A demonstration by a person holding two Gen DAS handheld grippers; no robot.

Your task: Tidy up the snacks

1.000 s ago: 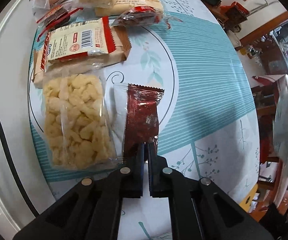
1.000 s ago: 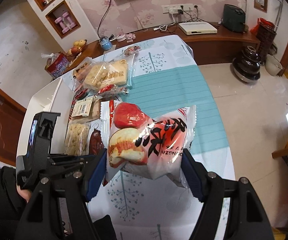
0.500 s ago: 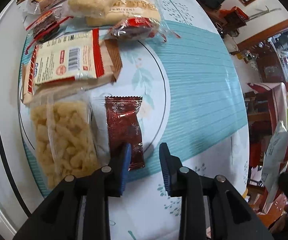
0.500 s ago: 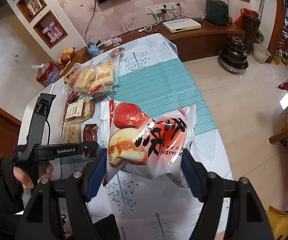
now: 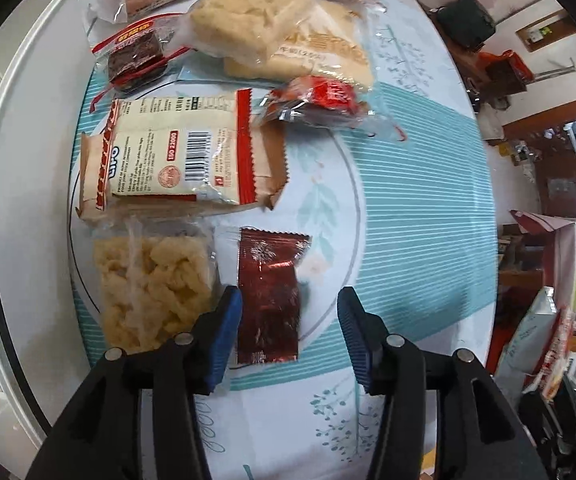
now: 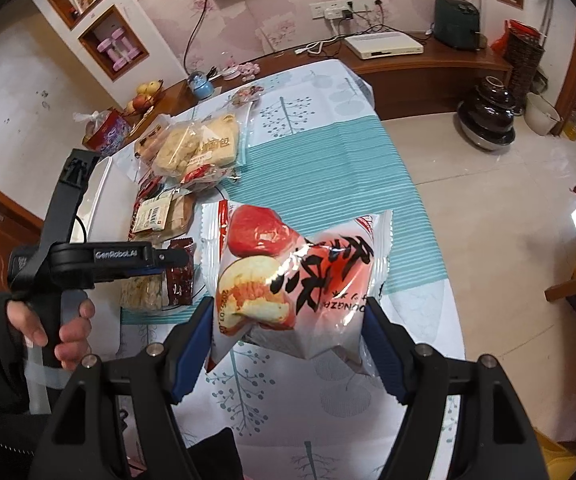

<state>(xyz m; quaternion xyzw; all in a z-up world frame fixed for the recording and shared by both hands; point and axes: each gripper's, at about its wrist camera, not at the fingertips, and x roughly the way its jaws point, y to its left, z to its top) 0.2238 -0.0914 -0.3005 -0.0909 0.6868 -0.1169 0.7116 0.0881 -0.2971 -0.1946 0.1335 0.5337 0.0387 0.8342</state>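
Note:
A dark red foil packet [image 5: 269,296] lies flat on the tablecloth, beside a clear bag of pale puffed snack [image 5: 151,284]. My left gripper [image 5: 290,320] hovers just above the packet with its jaws opening; the pads do not touch it. Beyond lie a white-and-red biscuit pack [image 5: 175,156], a small red pouch [image 5: 320,102] and bagged bread [image 5: 279,36]. In the right wrist view my right gripper [image 6: 288,320] is shut on a puffy white-and-red bun bag [image 6: 296,276], held above the table. The left gripper [image 6: 167,264] shows there over the red packet [image 6: 179,276].
A white tray [image 5: 19,168] runs along the table's left side. The teal-striped tablecloth [image 5: 420,208] stretches right of the snacks. A hand [image 6: 59,320] holds the left gripper's handle. A sideboard [image 6: 408,60] stands beyond the table, and tiled floor [image 6: 508,200] lies to the right.
My left gripper opened and let go of the dark red packet, which now lies flat on the cloth, and it rose slightly. The right gripper kept still with the bun bag.

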